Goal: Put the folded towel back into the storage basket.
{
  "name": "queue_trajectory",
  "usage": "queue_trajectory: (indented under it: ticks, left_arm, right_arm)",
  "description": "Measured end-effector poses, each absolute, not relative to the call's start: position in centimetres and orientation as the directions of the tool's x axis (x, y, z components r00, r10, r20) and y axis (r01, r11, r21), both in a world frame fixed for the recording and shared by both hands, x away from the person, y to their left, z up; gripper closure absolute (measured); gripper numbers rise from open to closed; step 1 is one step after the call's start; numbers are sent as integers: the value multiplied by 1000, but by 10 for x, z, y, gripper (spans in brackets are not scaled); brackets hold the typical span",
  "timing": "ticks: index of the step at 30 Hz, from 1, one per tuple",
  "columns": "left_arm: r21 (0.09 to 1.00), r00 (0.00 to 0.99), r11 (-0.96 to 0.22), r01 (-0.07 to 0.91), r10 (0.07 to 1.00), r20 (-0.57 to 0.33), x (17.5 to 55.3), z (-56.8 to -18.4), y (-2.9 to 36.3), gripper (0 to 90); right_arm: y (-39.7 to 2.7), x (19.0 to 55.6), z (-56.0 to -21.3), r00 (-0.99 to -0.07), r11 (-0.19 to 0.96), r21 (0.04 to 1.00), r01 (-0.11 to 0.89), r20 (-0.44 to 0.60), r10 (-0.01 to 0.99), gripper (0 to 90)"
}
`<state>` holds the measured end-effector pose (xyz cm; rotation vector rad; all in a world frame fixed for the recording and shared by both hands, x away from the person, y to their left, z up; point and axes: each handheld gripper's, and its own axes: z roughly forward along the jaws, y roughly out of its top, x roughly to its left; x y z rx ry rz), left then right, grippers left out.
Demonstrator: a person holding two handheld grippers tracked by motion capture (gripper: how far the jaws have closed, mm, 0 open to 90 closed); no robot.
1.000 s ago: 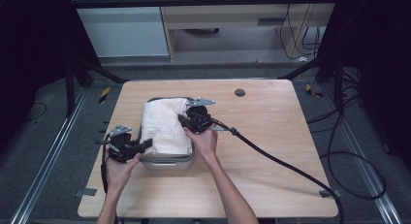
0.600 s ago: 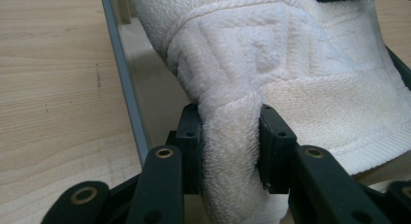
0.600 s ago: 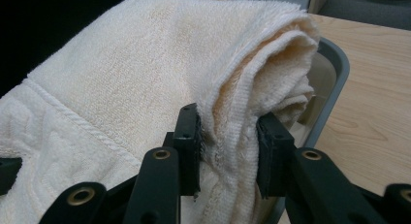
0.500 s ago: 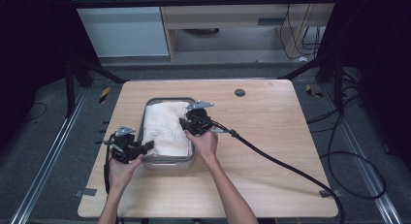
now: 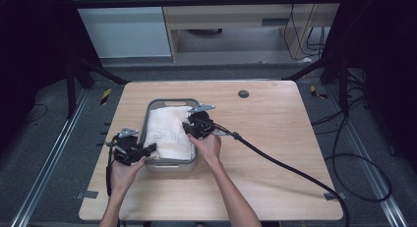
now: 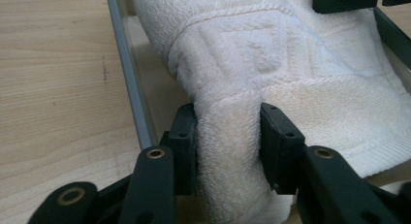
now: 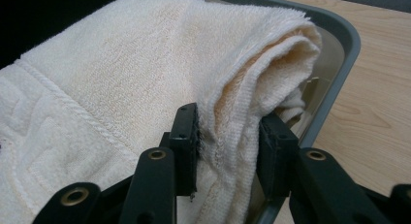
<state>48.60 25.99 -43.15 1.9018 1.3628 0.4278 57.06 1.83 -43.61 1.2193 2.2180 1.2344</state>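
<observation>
Pale wooden bench (image 5: 275,153), bare grain showing, a small dark round insert (image 5: 243,94) near its far edge. Grey tray (image 5: 169,164) on the left half of the bench, a folded white towel (image 5: 169,131) lying inside it and draped over the near rim.

Left tongs (image 5: 151,148) at the tray's near left corner, jaws on either side of a bunched fold of towel (image 6: 228,151), pads pressing the cloth while having just been easing apart. Right tongs (image 5: 189,129) at the tray's right side, over the towel; jaws clasping the folded towel edge (image 7: 228,136) against the pads, likewise just widening a little, cloth between them. Tray wall (image 7: 339,64) visible just beyond that fold.

Thick black cable (image 5: 285,160) trailing from the right tongs across the bench to its near right corner. Forearms entering from the bottom edge.

Around the bench: grey carpeted floor (image 5: 359,133), metal rails (image 5: 49,163) on both sides, loose black cables (image 5: 364,163) on the right, strips of yellow-black tape (image 5: 105,96), a light wooden cabinet (image 5: 231,20) and pale panel (image 5: 120,25) behind, dark curtains (image 5: 29,45) left and right.
</observation>
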Motion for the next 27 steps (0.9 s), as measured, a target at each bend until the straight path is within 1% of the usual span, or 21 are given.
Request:
queue_trajectory:
  ticks: [6, 7, 8, 9, 12, 13, 14, 17, 20, 22, 23, 24, 27]
  left_arm:
    - [730, 371, -158, 665, 918, -139, 486, -431, 259, 577]
    - [729, 367, -162, 665, 921, -130, 485, -430, 257, 558]
    - [729, 367, -162, 665, 921, -130, 485, -430, 257, 554]
    - [731, 368, -171, 660, 923, -116, 485, -430, 255, 544]
    - [741, 364, -172, 649, 926, -104, 484, -427, 255, 518]
    - [762, 372, -162, 627, 922, -110, 481, -422, 256, 521]
    - [762, 372, -162, 627, 922, -110, 481, -422, 256, 518]
    - [800, 379, -137, 584, 917, -120, 476, -412, 258, 512]
    - [837, 403, -124, 533, 907, -123, 470, -401, 260, 490]
    - [857, 418, -118, 502, 900, -121, 466, -397, 260, 474]
    - [876, 422, -115, 468, 900, -107, 463, -392, 259, 459]
    - [876, 422, -115, 468, 900, -107, 463, -392, 259, 452]
    - [895, 437, -115, 432, 894, -96, 458, -386, 258, 425]
  right_arm:
    - [19, 571, -438, -591, 275, 812, 514, 104, 800, 602]
    - [19, 571, -438, -600, 281, 814, 508, 101, 794, 572]
    - [19, 571, -438, -600, 281, 814, 508, 101, 794, 572]
    - [18, 570, -435, -599, 285, 826, 486, 78, 797, 516]
    - [16, 569, -431, -604, 290, 835, 467, 61, 795, 490]
    - [14, 568, -426, -606, 293, 843, 451, 49, 794, 478]
    - [14, 568, -426, -606, 293, 843, 451, 49, 794, 478]
    - [10, 565, -417, -612, 286, 858, 427, 41, 790, 456]
    - [5, 560, -406, -618, 277, 874, 400, 34, 785, 427]
    - [1, 557, -399, -624, 273, 881, 386, 32, 780, 398]
    - [-3, 555, -394, -628, 270, 886, 377, 30, 778, 363]
    - [-3, 555, -394, -628, 270, 886, 377, 30, 778, 363]
    - [-11, 549, -386, -632, 265, 896, 355, 22, 774, 315]
